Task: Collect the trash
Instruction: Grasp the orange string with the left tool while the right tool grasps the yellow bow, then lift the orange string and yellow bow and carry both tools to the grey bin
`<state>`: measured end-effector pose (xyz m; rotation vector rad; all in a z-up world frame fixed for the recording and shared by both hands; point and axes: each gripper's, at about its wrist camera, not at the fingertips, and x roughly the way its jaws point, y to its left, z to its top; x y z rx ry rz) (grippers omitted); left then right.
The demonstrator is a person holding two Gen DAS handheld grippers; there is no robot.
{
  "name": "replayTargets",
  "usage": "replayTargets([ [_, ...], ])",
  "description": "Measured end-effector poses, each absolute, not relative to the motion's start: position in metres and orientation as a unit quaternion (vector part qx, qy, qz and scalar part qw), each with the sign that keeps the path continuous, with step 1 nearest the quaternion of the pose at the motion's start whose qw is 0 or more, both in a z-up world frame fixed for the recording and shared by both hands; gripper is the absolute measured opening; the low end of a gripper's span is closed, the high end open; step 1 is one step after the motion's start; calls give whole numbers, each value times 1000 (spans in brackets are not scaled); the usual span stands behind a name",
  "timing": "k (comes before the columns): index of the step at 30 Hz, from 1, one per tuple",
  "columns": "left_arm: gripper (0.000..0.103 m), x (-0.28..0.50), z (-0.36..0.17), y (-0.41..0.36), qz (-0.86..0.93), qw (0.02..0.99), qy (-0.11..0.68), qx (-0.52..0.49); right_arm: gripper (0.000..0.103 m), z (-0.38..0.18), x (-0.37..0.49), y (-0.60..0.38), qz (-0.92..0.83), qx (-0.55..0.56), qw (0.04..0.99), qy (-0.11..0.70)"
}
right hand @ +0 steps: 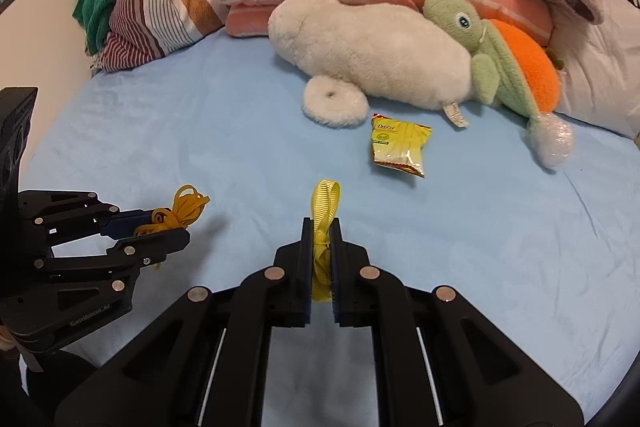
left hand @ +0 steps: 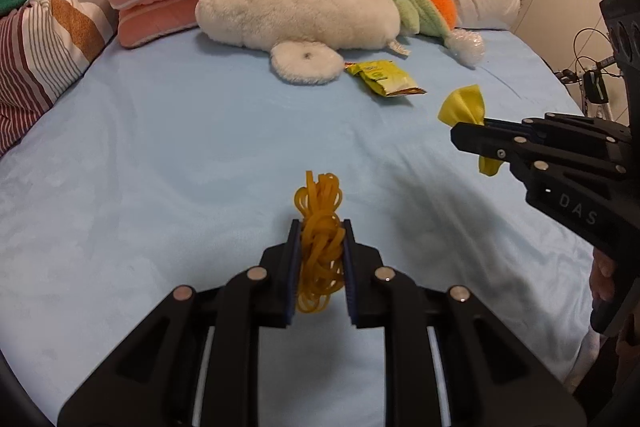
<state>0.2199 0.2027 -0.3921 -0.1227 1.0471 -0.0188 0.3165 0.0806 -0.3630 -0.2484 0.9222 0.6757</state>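
A: What is the left gripper (left hand: 320, 227) carrying?

B: It is clamping a tangle of orange rubber bands (left hand: 320, 243) between its narrowed jaws, and the bundle is hanging clear above the blue bed sheet (left hand: 160, 167).

A: And the right gripper (right hand: 321, 225)?

B: Its jaws are sitting almost together, pinching a yellow ribbon (right hand: 323, 227), with a loop sticking out past the fingertips. It is also being held off the sheet.

A: Is any trash lying on the bed?

B: A yellow snack wrapper (right hand: 400, 147) is lying on the sheet, just in front of the white plush toy (right hand: 368, 51). A crumpled clear plastic wad (right hand: 554, 143) is resting at the tail of the green and orange plush turtle (right hand: 500, 55), near the white pillow (right hand: 600, 75).
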Motion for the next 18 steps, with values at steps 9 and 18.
replayTargets([
  [9,19,174,-323,157,-49,883,467,-21,6,-292,247,24,292,-91,859,410],
  [18,19,112,-268,102,-85,892,443,14,6,-234,169,-29,271,-60,882,381],
])
